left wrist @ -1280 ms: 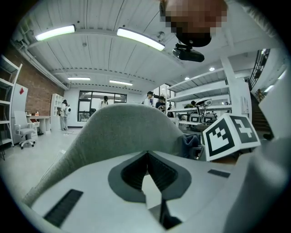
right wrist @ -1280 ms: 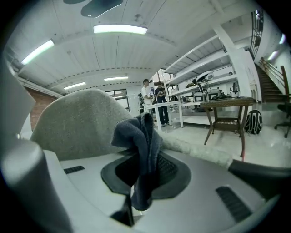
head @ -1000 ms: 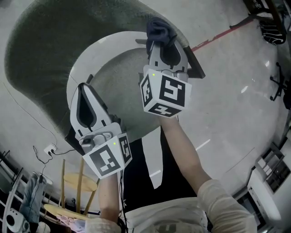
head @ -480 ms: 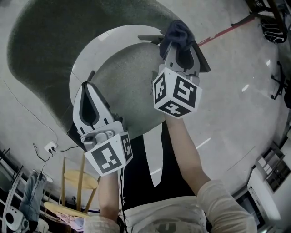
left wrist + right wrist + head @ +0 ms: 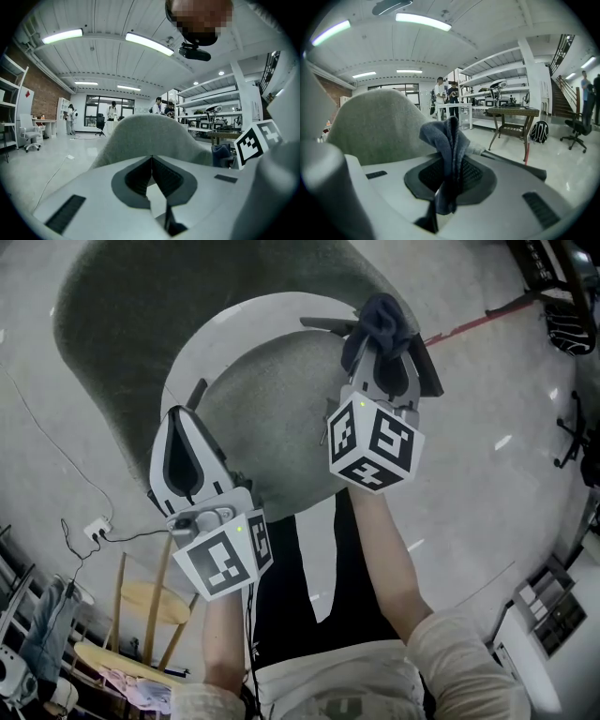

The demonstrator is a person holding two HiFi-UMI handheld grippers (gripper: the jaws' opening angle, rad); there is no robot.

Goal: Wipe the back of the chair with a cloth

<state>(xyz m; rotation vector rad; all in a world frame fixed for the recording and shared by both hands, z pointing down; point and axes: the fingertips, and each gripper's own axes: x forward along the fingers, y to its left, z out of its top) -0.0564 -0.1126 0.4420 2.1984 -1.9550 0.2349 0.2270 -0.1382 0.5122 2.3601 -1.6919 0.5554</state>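
Observation:
A chair with a grey upholstered back (image 5: 178, 324) and a white shell rim (image 5: 202, 357) fills the upper head view. My right gripper (image 5: 380, 338) is shut on a dark blue cloth (image 5: 384, 317), which bunches over its tips at the right end of the chair's rim. In the right gripper view the cloth (image 5: 450, 140) hangs between the jaws with the grey chair back (image 5: 375, 122) just to its left. My left gripper (image 5: 178, 423) is shut and holds nothing, low beside the rim's left end. The left gripper view looks over the closed jaws at the chair back (image 5: 150, 136).
A wooden stool (image 5: 155, 601) stands at lower left, beside a power strip with its cable (image 5: 94, 532). A red line (image 5: 469, 324) crosses the floor at right; dark office chairs (image 5: 572, 324) stand beyond. A brown table (image 5: 511, 117) and people stand far off.
My right gripper has moved to the right along the chair's rim with the cloth in it. The left gripper has hardly moved.

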